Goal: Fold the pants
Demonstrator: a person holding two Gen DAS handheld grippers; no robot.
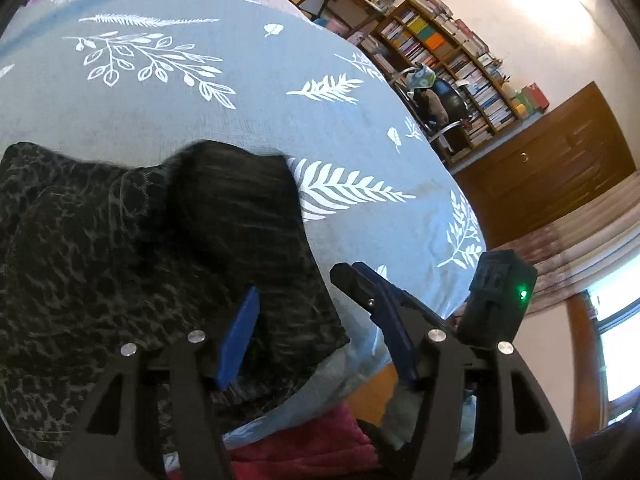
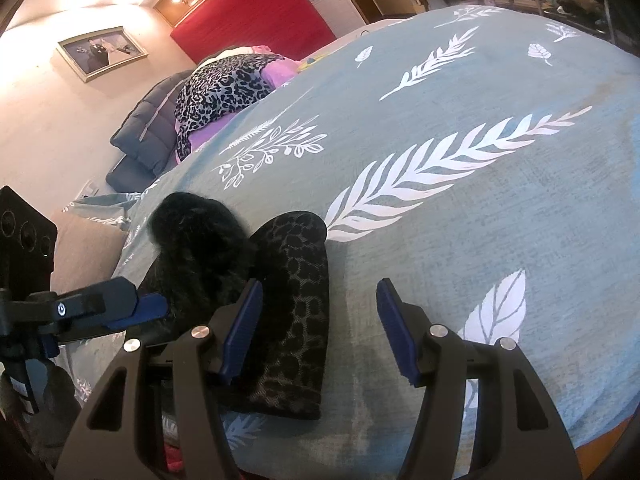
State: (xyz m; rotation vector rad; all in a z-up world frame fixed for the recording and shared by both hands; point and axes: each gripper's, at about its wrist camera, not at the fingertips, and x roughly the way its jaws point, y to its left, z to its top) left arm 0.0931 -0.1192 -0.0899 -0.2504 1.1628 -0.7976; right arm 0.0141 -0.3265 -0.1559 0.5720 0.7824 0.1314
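While both tools hang low over the bed, the pants (image 1: 152, 264) lie folded into a dark bundle on the near part of the bedspread (image 1: 248, 120), close to the bed's near edge. They are black with a grey leopard-like print, and a fuzzy black lining shows where the top layer turns back.

Seen from the left wrist, the left hand-held gripper (image 1: 296, 316) has its jaws wide apart and grips nothing. Its left finger (image 1: 240, 340) lies over the right edge of the pants, though contact cannot be judged; its right finger (image 1: 384, 320) is over bare bedspread beside them. Just right of it sits the right tool's black box with a green light (image 1: 500, 300).

From the right wrist, the right hand-held gripper (image 2: 320, 320) is likewise spread wide and empty. Its left finger (image 2: 242, 328) overlaps the folded pants (image 2: 296, 300); its right finger (image 2: 394, 328) is over the bedspread (image 2: 480, 220), well clear of them. The left tool's blue tip (image 2: 148, 308) reaches in from the left, right at the fuzzy black part.

At the far end of the bed lie a leopard-print cloth (image 2: 224, 88) and a dark padded jacket (image 2: 148, 128), below a red headboard (image 2: 256, 12). Bookshelves (image 1: 452, 64) stand along the wall to the right.
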